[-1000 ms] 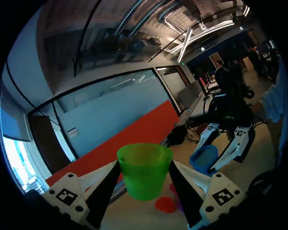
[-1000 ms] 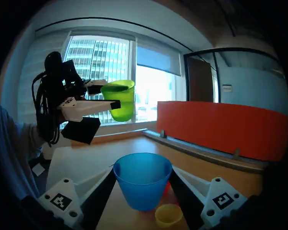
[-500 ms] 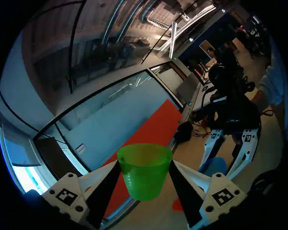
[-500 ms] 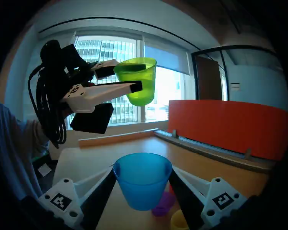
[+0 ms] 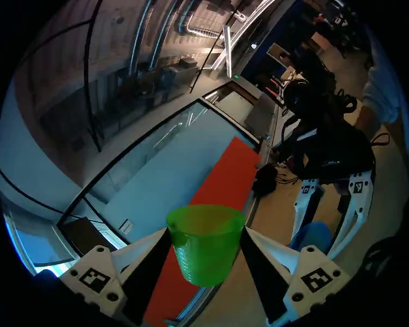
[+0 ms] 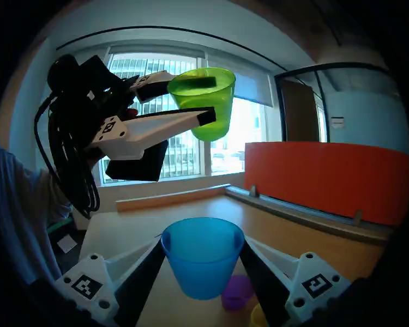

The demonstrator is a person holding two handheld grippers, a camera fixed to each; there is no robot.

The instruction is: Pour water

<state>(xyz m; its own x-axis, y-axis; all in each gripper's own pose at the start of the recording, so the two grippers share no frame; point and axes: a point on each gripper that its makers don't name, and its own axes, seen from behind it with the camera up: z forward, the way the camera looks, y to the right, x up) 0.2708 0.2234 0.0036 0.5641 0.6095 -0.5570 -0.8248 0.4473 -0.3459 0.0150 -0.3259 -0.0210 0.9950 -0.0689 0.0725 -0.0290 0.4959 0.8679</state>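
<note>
Green cup [image 5: 205,246] clamped in left claw [image 5: 205,234], blue cup [image 6: 203,260] clamped in right claw [image 6: 203,243].

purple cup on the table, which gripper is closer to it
Right. The right gripper, holding the blue cup, sits low right by the purple cup; the left gripper holds the green cup high above.

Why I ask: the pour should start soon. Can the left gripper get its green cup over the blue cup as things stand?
Probably yes: the left gripper holds the green cup higher than the blue cup, with only open air between them.
</note>
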